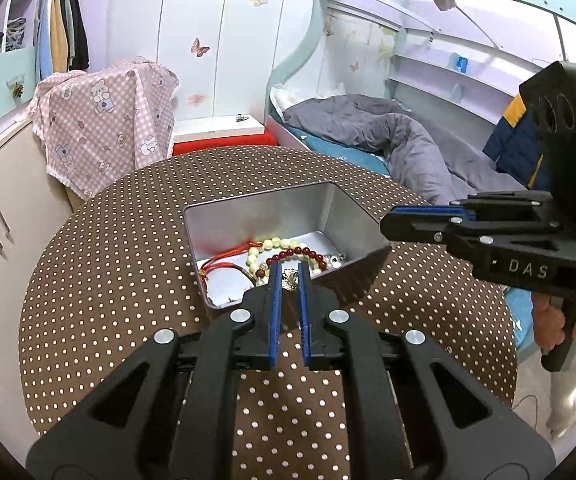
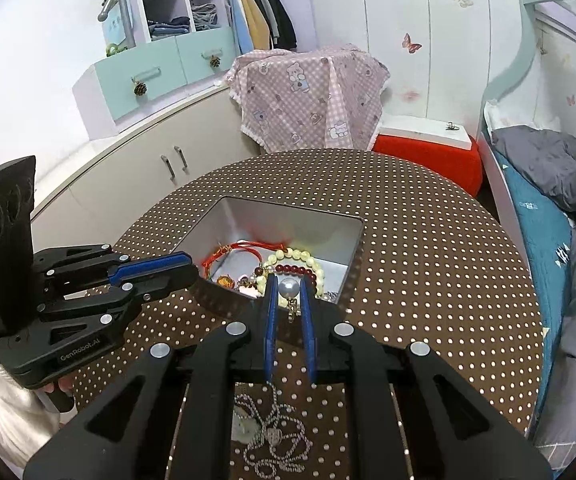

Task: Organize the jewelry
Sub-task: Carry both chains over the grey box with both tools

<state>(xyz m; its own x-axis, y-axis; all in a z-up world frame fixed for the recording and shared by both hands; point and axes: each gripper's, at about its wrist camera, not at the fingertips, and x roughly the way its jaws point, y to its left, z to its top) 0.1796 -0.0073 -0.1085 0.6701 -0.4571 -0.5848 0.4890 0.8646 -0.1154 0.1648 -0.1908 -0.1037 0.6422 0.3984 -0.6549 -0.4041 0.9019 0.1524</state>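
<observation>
Bedroom backdrop, with a dotted brown surface carrying an open metal tin and the tin already holding bead bracelets and a red cord. Hovering at the tin's 6 o'clock rim with the left gripper, jaws narrow and seemingly pinching a small silvery trinket. Hanging at the tin's 3 o'clock edge with the right gripper, jaws narrow, clamping a pearl earring, its gold drop dangling. Risking a slip by gripping a round pearl on so little contact, then losing it rolling off the surface. Also risking the two grippers knocking together over the tin. Possibly snagging the chain necklace lying loose at 6 o'clock, under the right gripper.
</observation>
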